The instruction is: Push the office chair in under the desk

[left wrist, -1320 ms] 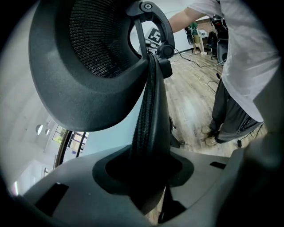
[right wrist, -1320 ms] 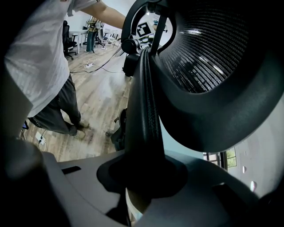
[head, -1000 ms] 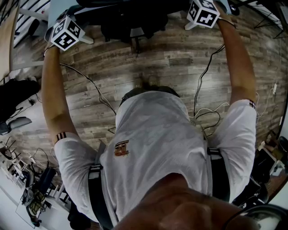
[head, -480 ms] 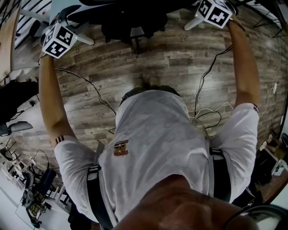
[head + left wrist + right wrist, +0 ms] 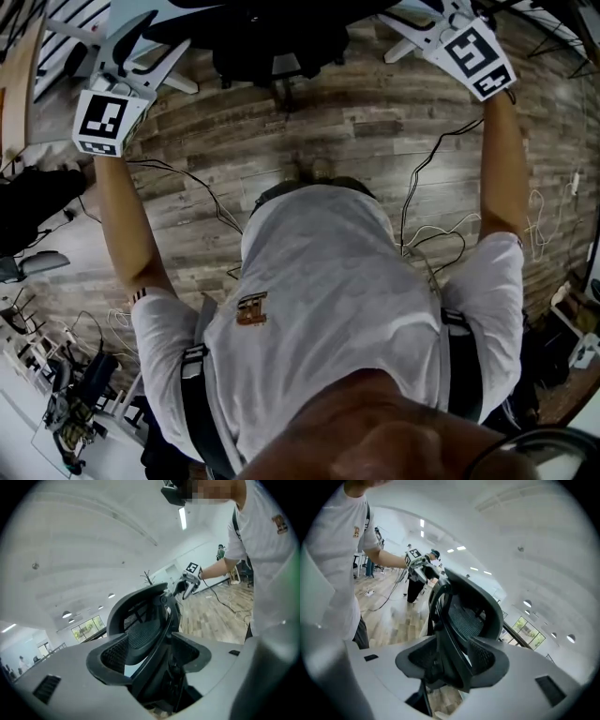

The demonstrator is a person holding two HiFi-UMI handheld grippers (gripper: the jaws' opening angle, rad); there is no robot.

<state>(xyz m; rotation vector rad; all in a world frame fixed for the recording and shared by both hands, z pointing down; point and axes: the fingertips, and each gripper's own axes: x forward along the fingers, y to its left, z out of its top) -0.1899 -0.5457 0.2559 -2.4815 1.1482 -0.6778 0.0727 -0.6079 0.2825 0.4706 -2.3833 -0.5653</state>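
Wood floor (image 5: pixel 328 122) below; my left gripper (image 5: pixel 155 47) and right gripper (image 5: pixel 422 19), jaws apart, flank the chair (image 5: pixel 272 37); push looks unfinished.

Wood-plank floor (image 5: pixel 356 122) with loose cables (image 5: pixel 433 242)

The office chair (image 5: pixel 272 42) stood between the spread jaws of the left tool (image 5: pixel 150 47) and the right tool (image 5: pixel 408 36); behind the chair, floor (image 5: pixel 356 122) lay open, crossed by cables (image 5: pixel 422 173).

White tee (image 5: pixel 328 281), orange chest logo (image 5: pixel 253 308), black harness straps (image 5: pixel 195 403), striped sleeve cuffs (image 5: pixel 139 295). Pale left gripper (image 5: pixel 155 42) and right gripper (image 5: pixel 422 23) there, black-and-white marker cubes (image 5: pixel 101 120) on both.
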